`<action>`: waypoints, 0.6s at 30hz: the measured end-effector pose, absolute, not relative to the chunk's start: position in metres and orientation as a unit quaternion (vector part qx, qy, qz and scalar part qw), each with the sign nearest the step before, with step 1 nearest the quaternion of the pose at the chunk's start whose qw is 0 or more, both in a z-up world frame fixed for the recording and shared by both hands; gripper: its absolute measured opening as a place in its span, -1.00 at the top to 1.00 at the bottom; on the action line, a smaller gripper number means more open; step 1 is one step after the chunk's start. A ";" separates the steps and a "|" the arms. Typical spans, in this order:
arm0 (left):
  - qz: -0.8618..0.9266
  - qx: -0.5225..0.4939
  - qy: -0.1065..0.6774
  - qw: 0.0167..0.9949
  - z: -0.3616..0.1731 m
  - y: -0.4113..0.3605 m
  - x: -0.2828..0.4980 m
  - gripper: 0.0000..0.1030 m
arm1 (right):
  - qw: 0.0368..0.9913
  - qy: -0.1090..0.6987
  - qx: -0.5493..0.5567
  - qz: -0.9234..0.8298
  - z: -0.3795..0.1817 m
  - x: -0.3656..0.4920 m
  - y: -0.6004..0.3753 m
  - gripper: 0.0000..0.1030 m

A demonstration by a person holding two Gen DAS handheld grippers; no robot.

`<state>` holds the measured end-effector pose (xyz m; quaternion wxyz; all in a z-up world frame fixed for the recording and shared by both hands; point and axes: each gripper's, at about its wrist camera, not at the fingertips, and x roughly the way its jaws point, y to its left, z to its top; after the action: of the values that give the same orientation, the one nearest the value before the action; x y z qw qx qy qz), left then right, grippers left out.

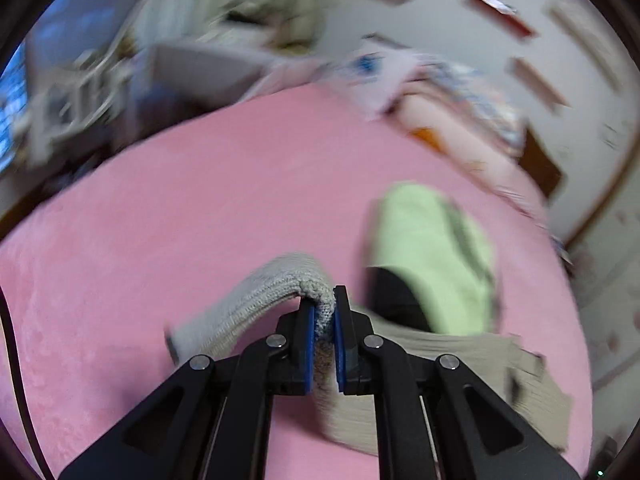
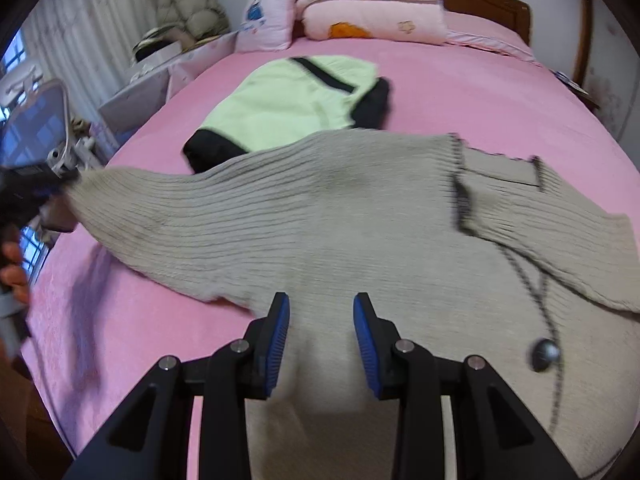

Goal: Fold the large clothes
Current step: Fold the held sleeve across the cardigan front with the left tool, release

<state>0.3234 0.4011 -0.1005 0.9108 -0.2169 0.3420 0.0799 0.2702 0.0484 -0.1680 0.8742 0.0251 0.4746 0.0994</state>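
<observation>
A beige ribbed knit sweater (image 2: 340, 220) lies spread on the pink bed (image 2: 480, 92), with a dark button (image 2: 544, 354) near its front edge. My left gripper (image 1: 322, 300) is shut on the end of one sleeve (image 1: 256, 296), which hangs stretched out to the left above the bed. The right wrist view shows that same gripper (image 2: 36, 184) in a hand at the far left, with the sleeve taut. My right gripper (image 2: 321, 308) sits low on the sweater's near edge. Its jaws are partly apart, and bunched knit fills the gap between the pads.
A folded light green garment with black trim (image 2: 288, 104) lies just beyond the sweater. Pink pillows and folded quilts (image 2: 372, 20) are stacked at the headboard. A white bedside cabinet (image 2: 136, 96) and a chair (image 2: 36, 128) stand left of the bed.
</observation>
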 end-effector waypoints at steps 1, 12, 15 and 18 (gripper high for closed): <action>0.064 -0.204 0.340 0.916 -0.089 0.384 0.325 0.88 | 0.877 0.472 0.031 0.091 -0.164 0.266 0.035 0.36; -0.114 -0.087 0.437 0.888 -0.104 0.116 0.362 0.88 | 0.891 0.450 0.063 0.000 -0.144 0.223 -0.105 0.35; -0.123 -0.068 0.478 0.867 -0.152 0.066 0.365 0.87 | 0.883 0.461 0.079 -0.020 -0.153 0.218 -0.137 0.35; -0.117 -0.051 0.523 0.842 -0.201 0.035 0.365 0.86 | 0.877 0.471 0.089 -0.033 -0.165 0.214 -0.162 0.35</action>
<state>0.3650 0.0348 -0.2013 0.8425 -0.0512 0.5234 -0.1168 0.2139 -0.1620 -0.1652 0.8771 0.0892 0.4708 -0.0334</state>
